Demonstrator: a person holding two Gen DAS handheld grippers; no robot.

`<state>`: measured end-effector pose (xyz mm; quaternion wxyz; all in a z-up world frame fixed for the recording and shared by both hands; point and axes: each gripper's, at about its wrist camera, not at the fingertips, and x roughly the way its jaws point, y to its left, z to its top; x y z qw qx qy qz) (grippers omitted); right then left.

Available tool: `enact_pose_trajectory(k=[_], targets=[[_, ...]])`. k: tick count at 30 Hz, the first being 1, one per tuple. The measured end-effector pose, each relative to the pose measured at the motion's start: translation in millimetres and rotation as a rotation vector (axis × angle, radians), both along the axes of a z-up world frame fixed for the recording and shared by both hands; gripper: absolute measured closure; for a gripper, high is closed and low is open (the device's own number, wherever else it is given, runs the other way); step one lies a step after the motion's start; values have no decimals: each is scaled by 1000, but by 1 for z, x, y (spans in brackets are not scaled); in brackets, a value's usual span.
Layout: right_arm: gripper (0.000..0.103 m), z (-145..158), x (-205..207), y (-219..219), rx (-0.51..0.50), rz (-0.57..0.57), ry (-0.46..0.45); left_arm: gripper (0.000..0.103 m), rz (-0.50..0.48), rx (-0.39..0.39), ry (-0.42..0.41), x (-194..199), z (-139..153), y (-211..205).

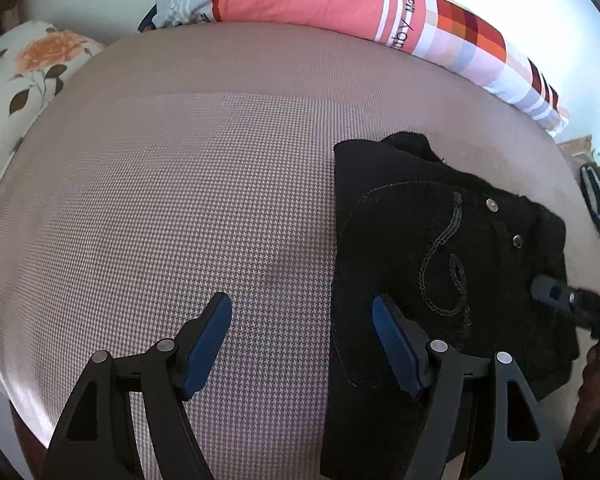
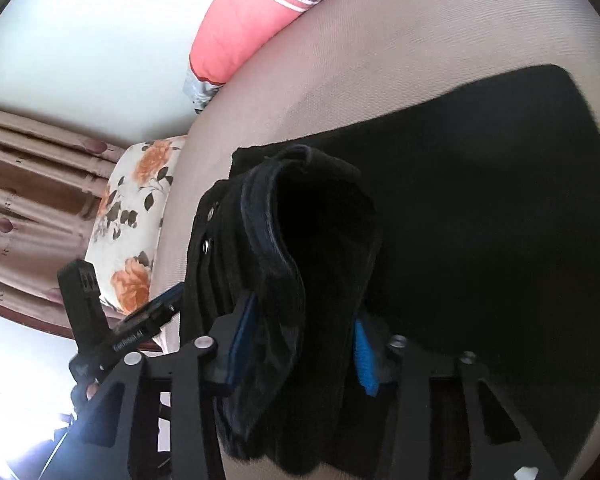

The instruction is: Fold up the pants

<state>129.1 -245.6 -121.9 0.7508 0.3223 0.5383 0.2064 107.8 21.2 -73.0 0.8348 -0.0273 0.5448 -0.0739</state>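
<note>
The black pants (image 1: 440,264) lie folded in a compact stack on the right of the grey houndstooth bed cover (image 1: 179,220), back pocket embroidery and two metal rivets up. My left gripper (image 1: 302,312) is open and empty, its right finger over the stack's left edge, its left finger over bare cover. My right gripper (image 2: 300,336) is shut on a thick bundle of the pants' (image 2: 324,240) folded layers, lifting that edge; it shows at the stack's right side in the left wrist view (image 1: 560,296). The rest of the pants spreads dark behind.
A pink and checked pillow (image 1: 340,0) lies along the far edge of the bed. A floral pillow (image 1: 23,68) sits at the far left, also in the right wrist view (image 2: 135,224). Brown curtains (image 2: 27,200) hang beyond it.
</note>
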Motion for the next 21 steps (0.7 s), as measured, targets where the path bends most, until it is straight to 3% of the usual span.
enact_pose_trajectory(k=[6,21], targets=[[78,0,14,13,-23,11,-7,29,11,-3,15,4,-2,-1],[90,34,5,24,-132,-21,-49,27,40,13,20,5,2,4]])
